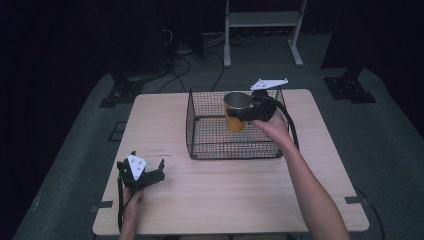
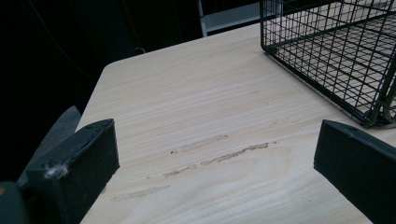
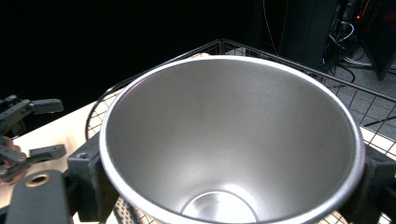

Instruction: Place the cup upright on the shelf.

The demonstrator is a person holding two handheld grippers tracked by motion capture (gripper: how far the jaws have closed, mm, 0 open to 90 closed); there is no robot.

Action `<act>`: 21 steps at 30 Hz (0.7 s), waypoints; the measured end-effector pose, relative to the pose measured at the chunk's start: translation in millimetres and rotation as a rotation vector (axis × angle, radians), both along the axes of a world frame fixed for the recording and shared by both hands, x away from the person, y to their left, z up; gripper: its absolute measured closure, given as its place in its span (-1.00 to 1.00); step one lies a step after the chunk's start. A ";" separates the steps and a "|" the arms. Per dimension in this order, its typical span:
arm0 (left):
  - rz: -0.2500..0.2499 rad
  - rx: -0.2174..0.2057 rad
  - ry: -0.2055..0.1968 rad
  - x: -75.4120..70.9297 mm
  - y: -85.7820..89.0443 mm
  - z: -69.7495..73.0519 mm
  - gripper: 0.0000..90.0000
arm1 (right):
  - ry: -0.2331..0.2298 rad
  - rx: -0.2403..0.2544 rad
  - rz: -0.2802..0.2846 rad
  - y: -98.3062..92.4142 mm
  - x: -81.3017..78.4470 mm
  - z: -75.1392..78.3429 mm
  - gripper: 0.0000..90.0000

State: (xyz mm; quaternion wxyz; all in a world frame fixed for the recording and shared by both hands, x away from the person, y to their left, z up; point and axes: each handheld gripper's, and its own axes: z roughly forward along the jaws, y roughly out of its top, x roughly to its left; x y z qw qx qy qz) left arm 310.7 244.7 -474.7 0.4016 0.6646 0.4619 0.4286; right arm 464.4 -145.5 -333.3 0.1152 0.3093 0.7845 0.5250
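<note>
Right tongs (image 1: 250, 111) clamp the stiff, slippery steel-lined cup (image 1: 236, 112) below its rim over the basket (image 1: 192, 135); left tongs (image 1: 141, 171) rest apart.

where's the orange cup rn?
High view: the orange cup is held upright in the right gripper above the wire basket, near its far right corner, at the table's far right.

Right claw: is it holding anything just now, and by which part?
Yes. The right claw grips the orange cup from both sides just below its steel rim, upright over the wire basket. The left claw is open and holds nothing.
</note>
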 end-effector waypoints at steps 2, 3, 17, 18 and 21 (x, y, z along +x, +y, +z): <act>0.001 -0.004 -0.001 0.2 0.4 0.0 -1.00 | 0.007 -0.001 -0.005 2.5 6.4 -5.5 -0.74; 0.001 -0.004 -0.001 0.2 0.5 0.1 -1.00 | 0.015 -0.010 -0.003 4.2 9.8 -8.5 -0.74; 0.000 -0.004 -0.002 0.2 0.5 0.1 -1.00 | 0.072 -0.091 -0.048 12.1 41.3 -35.8 -0.75; 0.000 -0.004 -0.002 0.2 0.5 0.1 -1.00 | 0.072 -0.091 -0.048 12.1 41.3 -35.8 -0.75; 0.000 -0.004 -0.001 0.1 0.6 0.1 -1.00 | 0.090 -0.109 -0.044 13.7 45.2 -42.9 -0.75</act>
